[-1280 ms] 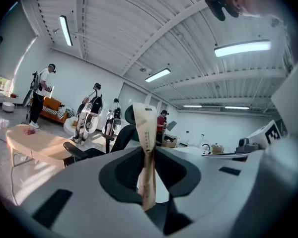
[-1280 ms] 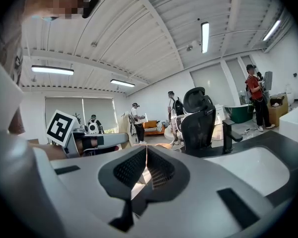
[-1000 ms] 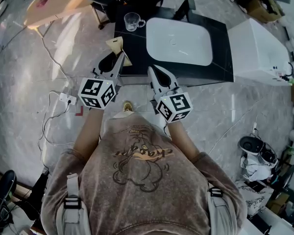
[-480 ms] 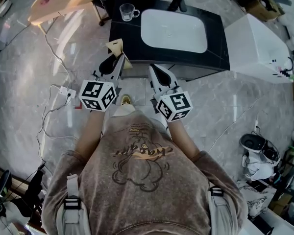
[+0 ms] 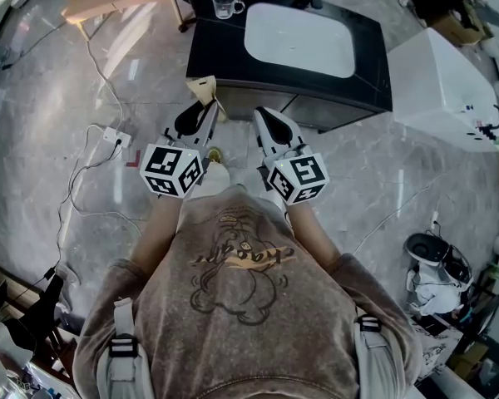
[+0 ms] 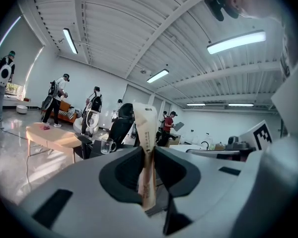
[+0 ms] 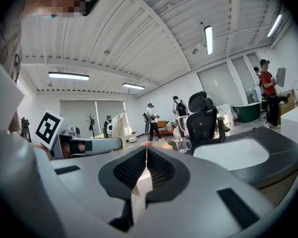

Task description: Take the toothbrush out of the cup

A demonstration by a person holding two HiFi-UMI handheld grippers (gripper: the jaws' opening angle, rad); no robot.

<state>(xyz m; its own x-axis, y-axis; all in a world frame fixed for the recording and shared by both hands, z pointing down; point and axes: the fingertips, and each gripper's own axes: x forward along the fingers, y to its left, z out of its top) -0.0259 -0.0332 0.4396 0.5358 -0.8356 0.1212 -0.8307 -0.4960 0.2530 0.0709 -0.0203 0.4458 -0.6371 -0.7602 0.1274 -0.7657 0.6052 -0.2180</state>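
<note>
Between the left tongs [image 6: 149, 152] sits a clamped paper packet [image 6: 145, 123], contents hidden; right tongs [image 7: 145, 155] closed.

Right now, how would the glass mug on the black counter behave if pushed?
The glass mug looks clear and hard, so probably fragile and slick on the glossy counter. Standing upright with a side handle, it would likely slide, not roll.

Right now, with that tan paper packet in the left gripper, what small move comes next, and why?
Probably set the tan paper packet down on the black counter: the left gripper is shut on it, well away from the clear glass mug, which looks empty.
</note>
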